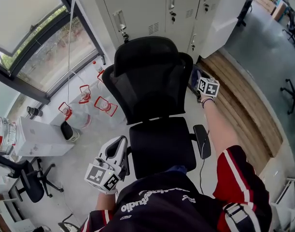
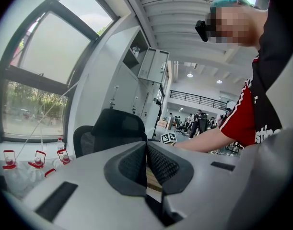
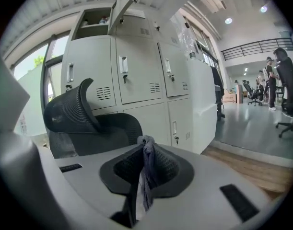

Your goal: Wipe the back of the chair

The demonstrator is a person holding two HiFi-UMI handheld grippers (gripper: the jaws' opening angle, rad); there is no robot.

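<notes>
Chair (image 1: 161, 151) on the floor (image 1: 84, 166) before lockers (image 1: 152, 6). Right tongs (image 3: 145, 145) clenched on a cloth (image 3: 146, 176) beside the backrest's (image 1: 152, 81) right edge, with no contact visible. Left tongs (image 2: 146, 147) clenched, empty. Wiping seemingly not yet begun.

We get bright daylight from the window (image 1: 26, 28); the chair (image 1: 152, 81) looks dark, and both gripper views warp inside black corners.
</notes>
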